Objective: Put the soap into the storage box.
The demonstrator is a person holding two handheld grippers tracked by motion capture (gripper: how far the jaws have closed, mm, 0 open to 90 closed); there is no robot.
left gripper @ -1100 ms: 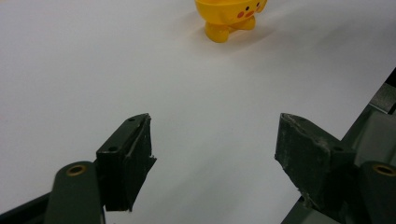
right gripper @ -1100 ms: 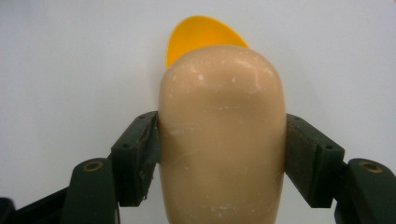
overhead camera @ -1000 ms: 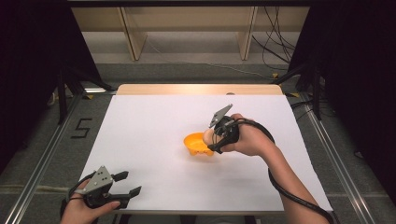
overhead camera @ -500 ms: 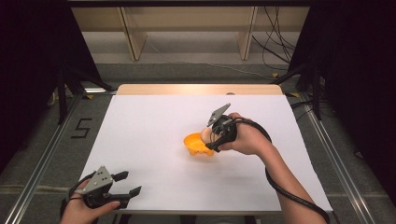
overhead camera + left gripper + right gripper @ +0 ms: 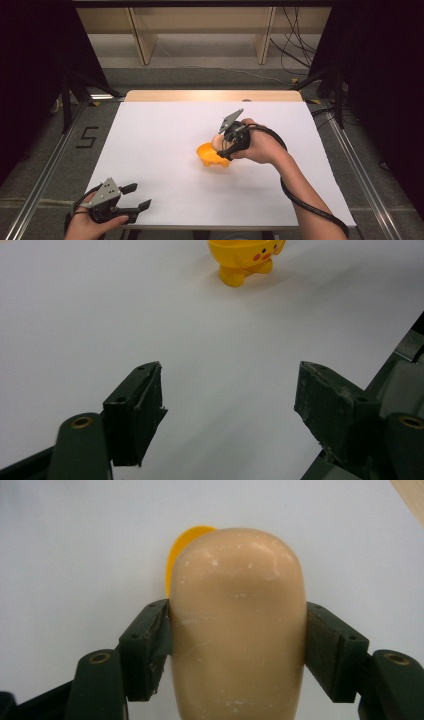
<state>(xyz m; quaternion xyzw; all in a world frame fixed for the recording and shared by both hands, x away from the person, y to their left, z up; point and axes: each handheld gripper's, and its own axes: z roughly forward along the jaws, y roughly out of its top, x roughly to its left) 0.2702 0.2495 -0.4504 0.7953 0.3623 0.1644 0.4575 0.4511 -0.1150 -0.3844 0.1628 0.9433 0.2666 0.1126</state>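
Right gripper [image 5: 235, 630] clamped on beige egg [image 5: 237, 625], long axis running out between jaws, yellow cup [image 5: 212, 155] directly beyond/under its tip mid-surface; left gripper [image 5: 230, 415] spread wide, empty, well apart near front edge.

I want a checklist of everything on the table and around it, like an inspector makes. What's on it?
Surface: white table top, bare wooden strip at its far edge.
Job's things: yellow cup with a face and little feet, standing upright; beige egg just above it.
Clutter: nothing seen.
Grippers: right gripper clamps the egg on both sides; left gripper is open at the near left corner, holding nothing.
Cables: black cable trails from the right gripper; more cables on the floor behind.
Surroundings: wooden shelf frame, dark curtains, a 5 marked on the floor.
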